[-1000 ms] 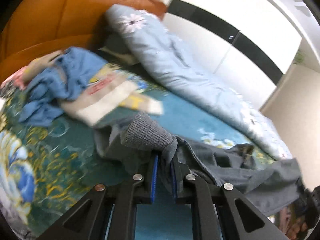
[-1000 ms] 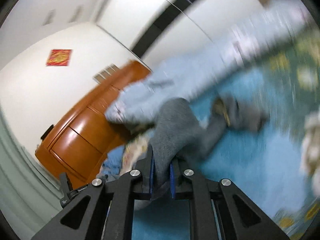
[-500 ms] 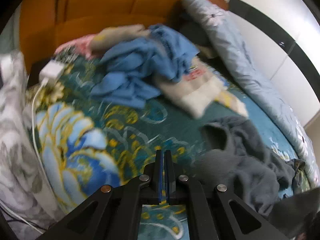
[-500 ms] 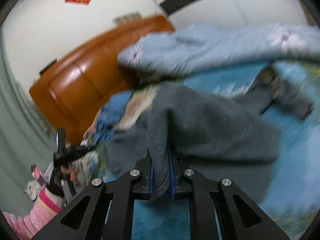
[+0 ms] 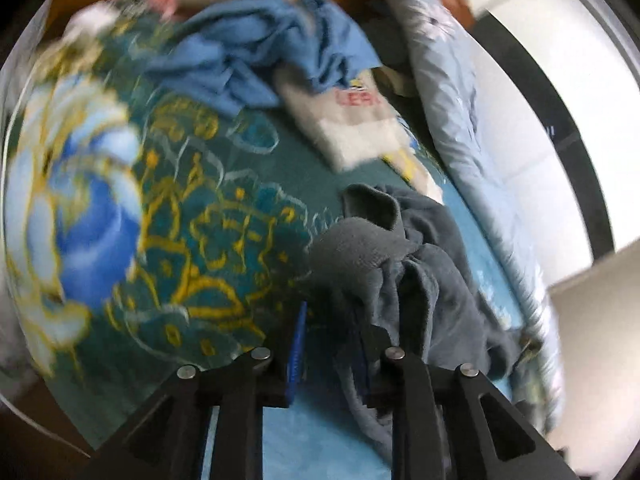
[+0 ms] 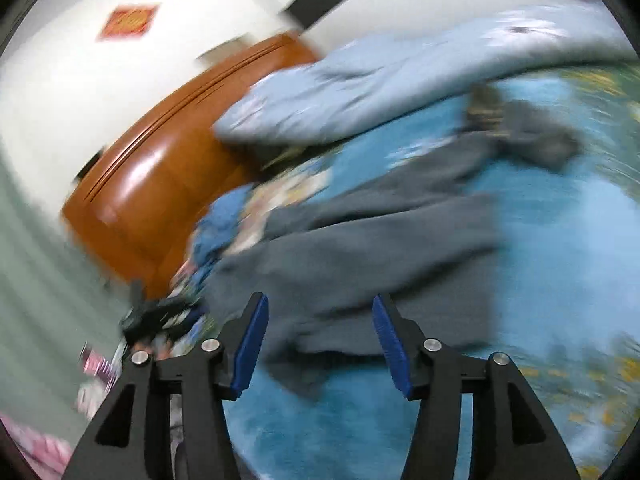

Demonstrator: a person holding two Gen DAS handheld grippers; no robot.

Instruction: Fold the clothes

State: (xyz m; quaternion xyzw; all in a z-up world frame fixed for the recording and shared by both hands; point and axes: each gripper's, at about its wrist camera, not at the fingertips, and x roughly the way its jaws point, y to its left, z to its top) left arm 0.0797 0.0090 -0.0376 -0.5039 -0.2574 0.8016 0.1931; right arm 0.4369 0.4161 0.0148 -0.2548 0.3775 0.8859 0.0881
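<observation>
- Patterned bedding, a teal bedspread (image 5: 224, 216) with gold scrolls and a big blue flower, fills the lower part of both views; the pictures are blurred with motion.
- Nearest in the left wrist view, the left gripper (image 5: 332, 344) has its jaws opening, a narrow gap between them; a fold of the grey garment (image 5: 424, 276) lies bunched in that gap and over the right-hand finger, and whether the pads press on it cannot be told.
- In the right wrist view the right gripper (image 6: 318, 340) has its jaws opening and stands wide, its blue pads (image 6: 250, 344) clear of the cloth; the grey garment (image 6: 360, 256) lies spread on the bedspread (image 6: 560, 240) just ahead of the fingertips and between their lines.
- Beyond the garment, in the left view, a white folded piece with red lettering (image 5: 356, 120) lies partly under a crumpled blue cloth (image 5: 256, 60).
- Along the far side of the bed runs a rolled pale blue quilt (image 5: 452, 92), also seen in the right view (image 6: 360, 84).
- Farthest back stand an orange-brown wooden headboard (image 6: 160, 172) and a white wall with a red square paper (image 6: 128, 22).
</observation>
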